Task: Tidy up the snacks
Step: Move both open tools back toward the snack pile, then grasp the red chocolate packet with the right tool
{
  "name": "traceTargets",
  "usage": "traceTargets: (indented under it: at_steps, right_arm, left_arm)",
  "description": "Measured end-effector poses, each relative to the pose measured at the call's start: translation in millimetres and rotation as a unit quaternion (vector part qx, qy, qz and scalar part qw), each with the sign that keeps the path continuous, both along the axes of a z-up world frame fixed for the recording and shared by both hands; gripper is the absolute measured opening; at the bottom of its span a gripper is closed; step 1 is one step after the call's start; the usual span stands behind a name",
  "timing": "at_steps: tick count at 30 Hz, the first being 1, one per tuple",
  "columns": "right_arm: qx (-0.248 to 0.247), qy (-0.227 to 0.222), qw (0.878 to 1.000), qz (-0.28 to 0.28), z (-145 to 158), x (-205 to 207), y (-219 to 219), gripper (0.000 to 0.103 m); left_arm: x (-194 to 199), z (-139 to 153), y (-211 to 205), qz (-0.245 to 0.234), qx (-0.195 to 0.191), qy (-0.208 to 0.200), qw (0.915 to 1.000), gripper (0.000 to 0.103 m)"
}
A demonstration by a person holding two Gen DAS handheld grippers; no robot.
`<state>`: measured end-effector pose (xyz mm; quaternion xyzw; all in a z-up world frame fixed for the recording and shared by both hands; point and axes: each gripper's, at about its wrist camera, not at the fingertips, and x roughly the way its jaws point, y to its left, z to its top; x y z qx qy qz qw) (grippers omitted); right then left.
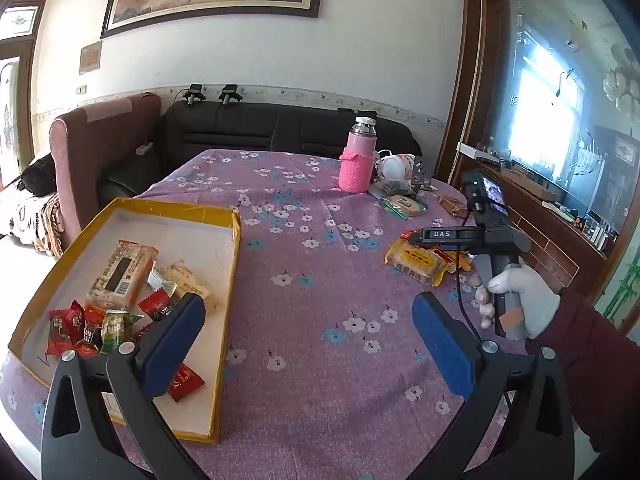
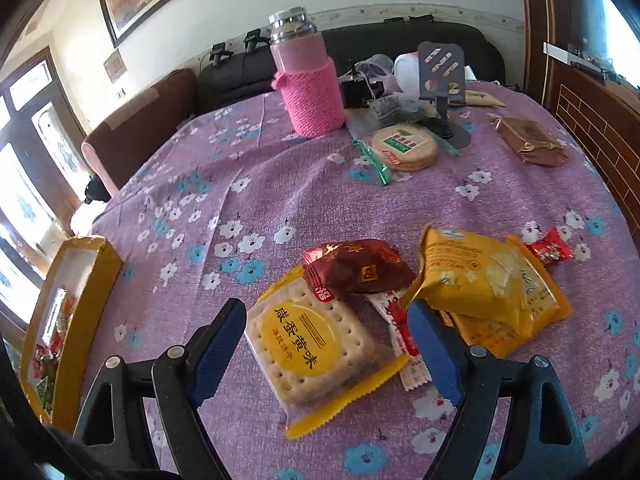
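Both grippers [image 1: 308, 320] [image 2: 328, 336] agape, empty

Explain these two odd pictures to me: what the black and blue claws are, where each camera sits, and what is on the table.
No robot here: a person holds a hand-squeezed gripper in each hand, each with a camera looking along its blue fingers. The left gripper hangs open and empty beside the yellow box, which already holds wrapped snacks. The right gripper, also seen from the left camera in a gloved hand, is open around a cracker packet without gripping it. A pink bottle and more snacks lie on the purple flowered cloth.
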<state>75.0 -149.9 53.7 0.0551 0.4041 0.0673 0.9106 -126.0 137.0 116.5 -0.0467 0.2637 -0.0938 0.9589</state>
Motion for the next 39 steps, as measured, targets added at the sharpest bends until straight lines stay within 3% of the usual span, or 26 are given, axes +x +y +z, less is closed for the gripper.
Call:
traceTargets:
  at_steps: [1, 3, 7, 9, 11, 13, 14, 16, 20, 30, 32, 33, 38, 39]
  right_arm:
    - [0.002, 0.012, 1.0, 0.001, -5, 5, 3, 0.066]
    - [0.007, 0.029, 1.0, 0.005, -11, 6, 11, 0.05]
    - [0.009, 0.045, 0.994, 0.095, -14, -14, 45, 0.043]
    - [0.03, 0.056, 0.983, 0.172, -14, -30, 63, 0.045]
    - [0.057, 0.057, 0.974, 0.211, -8, -40, 67, 0.043]
    - [0.06, 0.027, 0.982, 0.178, 6, -40, 52, 0.045]
    - [0.047, 0.005, 0.99, 0.134, 15, -36, 38, 0.047]
    - [0.029, -0.021, 0.998, 0.056, 26, -25, 12, 0.063]
    - [0.044, -0.003, 0.999, -0.031, 23, 3, -22, 0.064]
    - [0.023, 0.04, 0.995, -0.086, -8, 42, -17, 0.064]
    - [0.013, 0.038, 0.996, -0.084, -11, 43, -12, 0.059]
    - [0.007, 0.038, 0.996, -0.08, -13, 42, -10, 0.048]
    - [0.004, 0.022, 0.998, -0.066, -8, 34, -5, 0.034]
    - [0.008, 0.021, 0.998, -0.061, -6, 31, -5, 0.019]
  left_arm:
    - [0, -1, 1, 0.001, -0.002, 0.001, 1.0, 0.103]
    - [1, -2, 3, 0.002, -0.006, 0.003, 1.0, 0.103]
    - [7, -7, 5, -0.002, -0.018, 0.015, 0.9997, 0.103]
    - [10, -10, 5, -0.008, -0.026, 0.025, 0.9993, 0.103]
    - [10, -11, 4, -0.012, -0.027, 0.028, 0.9992, 0.103]
    - [10, -11, 4, -0.012, -0.027, 0.028, 0.9992, 0.103]
    - [10, -11, 4, -0.013, -0.03, 0.029, 0.9991, 0.103]
    - [11, -12, 5, -0.015, -0.034, 0.031, 0.9988, 0.103]
    - [15, -16, 6, -0.017, -0.043, 0.041, 0.9981, 0.103]
    - [18, -19, 8, -0.019, -0.045, 0.048, 0.9976, 0.103]
    - [19, -20, 9, -0.018, -0.047, 0.051, 0.9974, 0.103]
    - [20, -21, 9, -0.018, -0.048, 0.054, 0.9973, 0.103]
    - [23, -23, 9, -0.017, -0.054, 0.064, 0.9964, 0.103]
    - [23, -23, 9, -0.017, -0.054, 0.065, 0.9962, 0.103]
